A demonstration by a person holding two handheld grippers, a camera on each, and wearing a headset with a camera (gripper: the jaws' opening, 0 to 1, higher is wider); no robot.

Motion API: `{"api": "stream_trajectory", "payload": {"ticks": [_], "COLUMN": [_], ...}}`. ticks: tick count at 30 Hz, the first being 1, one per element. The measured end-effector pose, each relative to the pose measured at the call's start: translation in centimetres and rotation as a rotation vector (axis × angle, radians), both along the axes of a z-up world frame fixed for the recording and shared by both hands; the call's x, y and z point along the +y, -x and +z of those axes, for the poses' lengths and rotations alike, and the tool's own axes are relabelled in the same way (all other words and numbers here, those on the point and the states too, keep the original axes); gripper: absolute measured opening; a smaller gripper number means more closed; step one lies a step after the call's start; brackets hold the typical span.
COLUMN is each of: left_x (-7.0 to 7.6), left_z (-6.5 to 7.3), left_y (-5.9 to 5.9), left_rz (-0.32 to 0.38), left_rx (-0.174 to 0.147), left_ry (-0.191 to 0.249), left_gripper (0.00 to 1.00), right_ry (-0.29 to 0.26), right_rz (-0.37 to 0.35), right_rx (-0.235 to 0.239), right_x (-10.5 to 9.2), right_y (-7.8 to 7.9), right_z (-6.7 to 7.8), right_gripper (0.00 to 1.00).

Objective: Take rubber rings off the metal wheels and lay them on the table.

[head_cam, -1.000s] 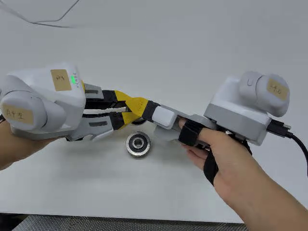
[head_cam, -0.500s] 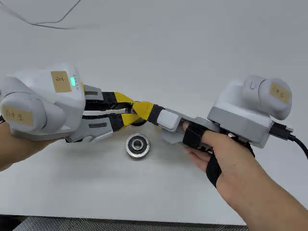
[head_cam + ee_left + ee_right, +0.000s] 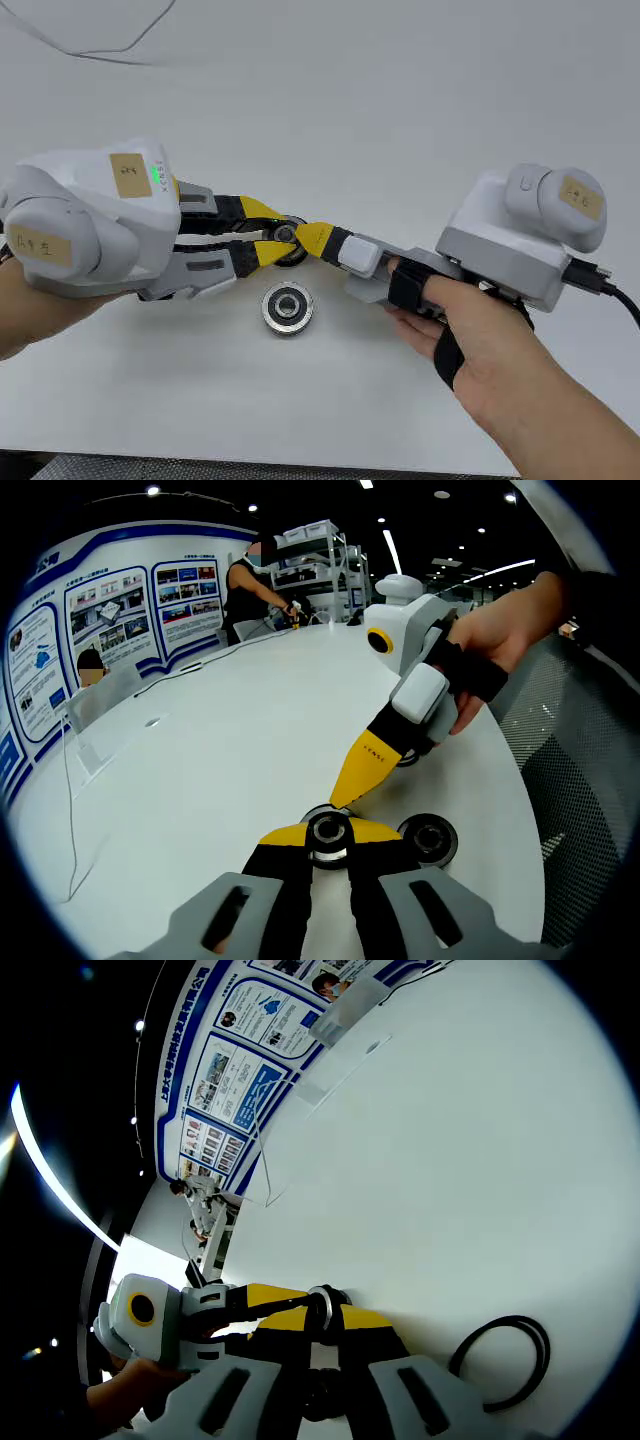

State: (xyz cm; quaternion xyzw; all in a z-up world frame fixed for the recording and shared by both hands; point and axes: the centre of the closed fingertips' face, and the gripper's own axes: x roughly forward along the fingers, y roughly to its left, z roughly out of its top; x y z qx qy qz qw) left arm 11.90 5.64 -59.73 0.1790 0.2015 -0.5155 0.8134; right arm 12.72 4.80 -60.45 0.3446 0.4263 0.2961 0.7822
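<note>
My left gripper is shut on a small metal wheel, gripping it just above the white table between its yellow jaws; the same wheel sits at the jaw tips in the left gripper view. From the right, my right gripper comes in with its jaws shut, and its yellow tip pinches the black rubber ring at the wheel's rim. A second wheel with its rubber ring on lies flat on the table in front of both grippers. A loose rubber ring lies on the table near the right gripper.
The white table stretches far behind the grippers. A thin grey cable runs along its far left. The table's front edge is close to the person. A cable trails from the right gripper.
The right gripper has drawn back to the right, and the wheel held in the left jaws is now uncovered between the two tips. The left gripper has barely moved.
</note>
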Motion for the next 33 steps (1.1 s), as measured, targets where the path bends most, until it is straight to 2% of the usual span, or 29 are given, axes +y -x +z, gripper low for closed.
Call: {"api": "stream_trajectory", "payload": {"ticks": [4, 14, 22, 29, 33], "left_x": [0.0, 0.0, 0.02, 0.05, 0.03], "left_z": [0.0, 0.0, 0.0, -0.02, 0.0], "left_y": [0.02, 0.01, 0.12, 0.13, 0.17], "left_rz": [0.0, -0.001, 0.004, 0.01, 0.016], "left_rx": [-0.001, -0.003, -0.01, -0.015, -0.021], "left_ry": [-0.001, 0.003, -0.001, -0.004, -0.011], "left_gripper": [0.12, 0.12, 0.12, 0.12, 0.12], "right_ry": [0.015, 0.049, 0.108, 0.141, 0.146], "right_rz": [-0.001, 0.016, 0.038, 0.053, 0.043], "right_rx": [0.002, -0.003, -0.036, -0.039, -0.025], "right_x": [-0.11, -0.15, -0.11, -0.04, -0.16], "right_y": [0.06, 0.04, 0.22, 0.03, -0.03], "right_z": [-0.17, -0.31, 0.06, -0.08, -0.13], "right_gripper": [0.07, 0.05, 0.02, 0.02, 0.01]}}
